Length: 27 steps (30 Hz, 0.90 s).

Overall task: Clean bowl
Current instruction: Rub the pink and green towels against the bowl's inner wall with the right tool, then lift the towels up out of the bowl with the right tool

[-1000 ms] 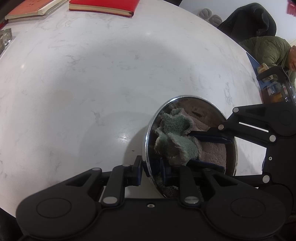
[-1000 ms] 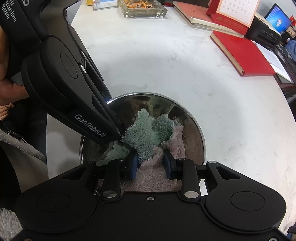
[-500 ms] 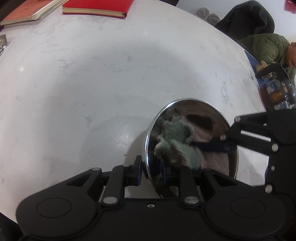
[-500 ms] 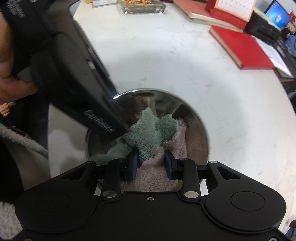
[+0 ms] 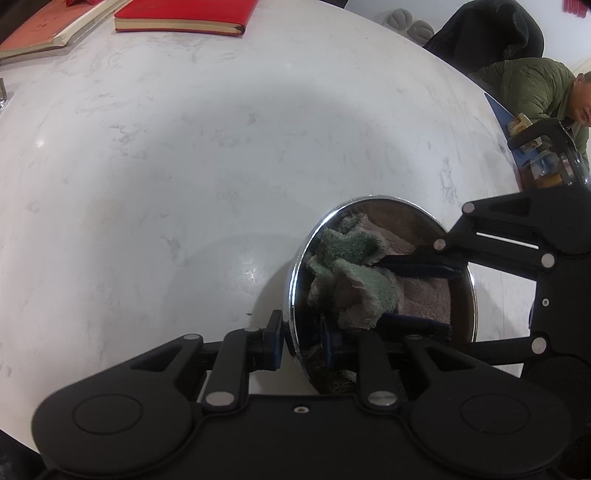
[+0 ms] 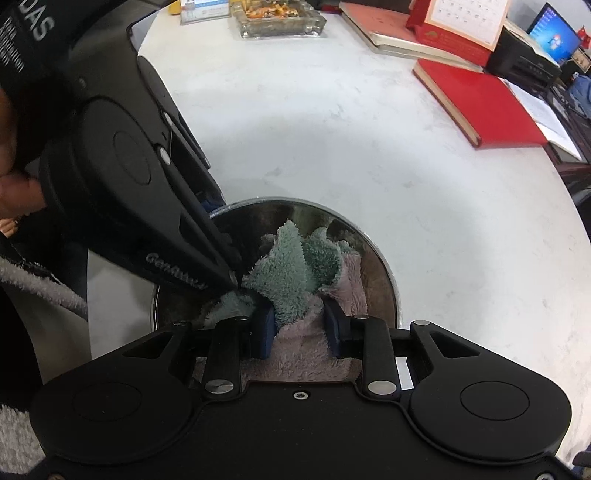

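Cloth (image 6: 295,269) bunch has shifted a little inside the bowl (image 6: 384,273) since a second ago, green folds re-bunched; bowl and both tools sit about where they were. Steel bowl stands on the white marble table (image 6: 332,147), near edge, slightly left of centre in the right wrist view. Green-and-pink cloth fills its inside.

Right gripper (image 6: 301,325) has the cloth wad between its blue pads, jaws closing on it, grasping the cloth. Left gripper (image 5: 299,339) straddles the bowl's rim, one pad outside the wall, one inside, clamped on the rim and steadying it.

Step in hand, my read: wiping the bowl interior, mid-scrub. Cannot tell how clean the steel is; reflections hide it.

Next move likely calls for sweeping the cloth round the inner wall while the rim grip holds firm, so the bowl doesn't spin or slide.

Further out: red book (image 6: 480,103) far right, glass ashtray (image 6: 277,18) far centre, desk calendar (image 6: 461,26) beside it. A seated person in a green jacket (image 5: 528,85) is at far right in the left wrist view.
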Motion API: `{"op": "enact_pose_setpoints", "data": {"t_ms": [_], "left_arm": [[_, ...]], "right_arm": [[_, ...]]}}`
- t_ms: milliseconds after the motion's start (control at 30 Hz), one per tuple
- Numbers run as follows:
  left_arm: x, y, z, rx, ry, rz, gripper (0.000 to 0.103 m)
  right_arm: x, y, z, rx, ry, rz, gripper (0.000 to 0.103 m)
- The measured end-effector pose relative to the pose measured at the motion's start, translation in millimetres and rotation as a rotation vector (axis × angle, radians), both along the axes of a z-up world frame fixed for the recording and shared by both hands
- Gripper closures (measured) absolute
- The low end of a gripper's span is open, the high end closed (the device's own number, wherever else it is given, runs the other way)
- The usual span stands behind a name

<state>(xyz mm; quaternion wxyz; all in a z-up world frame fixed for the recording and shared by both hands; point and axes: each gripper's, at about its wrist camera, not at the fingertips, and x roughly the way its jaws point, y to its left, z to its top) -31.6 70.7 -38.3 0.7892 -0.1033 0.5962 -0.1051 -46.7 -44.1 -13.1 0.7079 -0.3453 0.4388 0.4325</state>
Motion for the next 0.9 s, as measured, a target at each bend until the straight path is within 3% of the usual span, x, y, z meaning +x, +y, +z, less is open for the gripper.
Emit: {"op": "enact_pose_setpoints", "data": {"t_ms": [400,567,700,900], "left_arm": [[5.1,-1.2,-2.6,-0.005,0.003,-0.01,0.084],[9.4,2.9,-5.2,-0.009,0.002,-0.021,0.084],[7.2,5.2,-4.4,-0.015,0.004,-0.014,0.084],[7.0,4.9,-4.0,-0.017,0.002,-0.018,0.085]], "right_arm": [[-0.6,2.6,-0.1,-0.005,-0.004,-0.017,0.076],[0.5,-1.1,-1.1,0.032,0.064,-0.064,0.076],[15.7,-21.5,-0.4,0.173,0.197,-0.217,0.084],[33.6,-61.5,9.4,0.366,0.337,-0.42,0.085]]}}
